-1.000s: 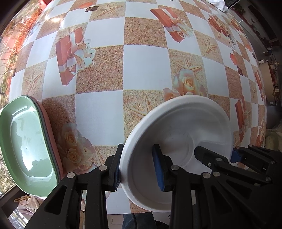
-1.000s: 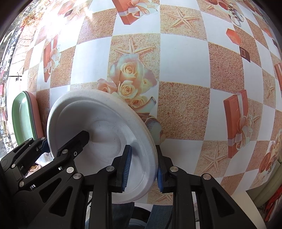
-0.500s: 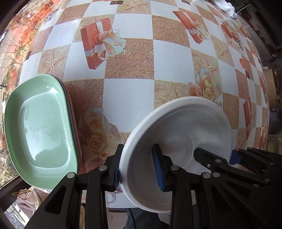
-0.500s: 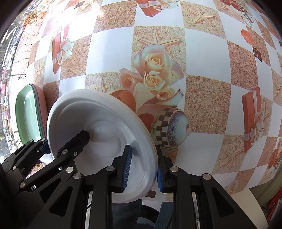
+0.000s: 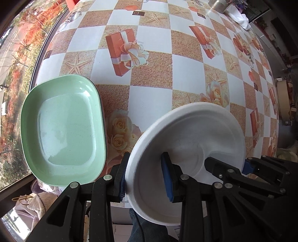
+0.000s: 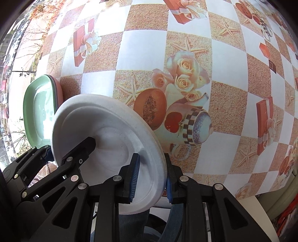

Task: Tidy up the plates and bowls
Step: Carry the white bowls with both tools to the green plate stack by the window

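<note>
A white round plate [image 5: 188,141] hangs in the air above the table's near edge, held from both sides. My left gripper [image 5: 146,178] is shut on its left rim. My right gripper [image 6: 150,178] is shut on its right rim; the plate [image 6: 104,130] fills the lower left of the right wrist view. The right gripper also shows at the lower right of the left wrist view [image 5: 225,168]. A green rectangular dish [image 5: 61,128] lies on the table to the left, stacked on a pink dish whose edge shows in the right wrist view [image 6: 59,91].
The table carries a checkered cloth [image 5: 186,70] printed with gift boxes, starfish and roses. A window with trees outside runs along the left edge [image 5: 16,55]. A metal pot [image 5: 221,5] and a white cloth [image 5: 240,16] sit at the far end.
Both grippers with the white plate have moved back toward the table's near edge and left. The green dish now shows more fully and nearer the plate.
</note>
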The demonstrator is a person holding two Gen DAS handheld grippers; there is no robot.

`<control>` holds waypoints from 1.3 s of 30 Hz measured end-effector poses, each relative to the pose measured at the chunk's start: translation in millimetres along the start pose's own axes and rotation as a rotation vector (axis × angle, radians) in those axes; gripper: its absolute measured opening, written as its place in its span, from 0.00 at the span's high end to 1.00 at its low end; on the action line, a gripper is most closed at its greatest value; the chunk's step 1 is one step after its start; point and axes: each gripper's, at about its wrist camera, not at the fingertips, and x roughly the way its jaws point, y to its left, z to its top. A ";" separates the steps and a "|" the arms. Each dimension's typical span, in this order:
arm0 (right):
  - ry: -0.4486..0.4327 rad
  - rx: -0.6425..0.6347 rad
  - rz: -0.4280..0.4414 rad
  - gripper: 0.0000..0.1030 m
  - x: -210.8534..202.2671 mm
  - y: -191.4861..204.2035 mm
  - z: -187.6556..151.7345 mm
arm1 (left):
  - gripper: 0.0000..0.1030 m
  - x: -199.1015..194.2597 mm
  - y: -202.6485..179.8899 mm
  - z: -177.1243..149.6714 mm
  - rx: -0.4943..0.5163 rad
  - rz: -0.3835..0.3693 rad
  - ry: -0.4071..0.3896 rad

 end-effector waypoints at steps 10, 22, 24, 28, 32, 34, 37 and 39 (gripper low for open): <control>-0.056 -0.048 0.008 0.73 -30.9 23.9 4.8 | 0.66 -29.4 24.2 0.6 -0.036 0.030 -0.067; -0.091 -0.147 0.044 0.73 -37.2 61.6 13.9 | 0.66 -54.4 90.8 -1.5 -0.139 0.075 -0.114; -0.091 -0.169 0.045 0.73 -31.9 67.1 12.8 | 0.66 -53.7 101.1 -1.9 -0.161 0.078 -0.111; -0.082 -0.197 0.052 0.73 -26.3 73.6 18.4 | 0.66 -51.0 121.8 -4.6 -0.204 0.080 -0.099; -0.072 -0.219 0.051 0.73 -18.5 83.4 23.9 | 0.67 -44.1 134.7 -5.4 -0.240 0.076 -0.086; -0.066 -0.225 0.052 0.73 -15.7 83.4 27.8 | 0.66 -41.0 139.6 -4.7 -0.251 0.079 -0.082; -0.055 -0.229 0.057 0.73 -9.1 86.9 29.9 | 0.67 -35.3 145.6 -2.6 -0.260 0.081 -0.077; -0.050 -0.234 0.056 0.73 -10.1 87.7 32.4 | 0.67 -32.0 148.7 -1.6 -0.266 0.081 -0.072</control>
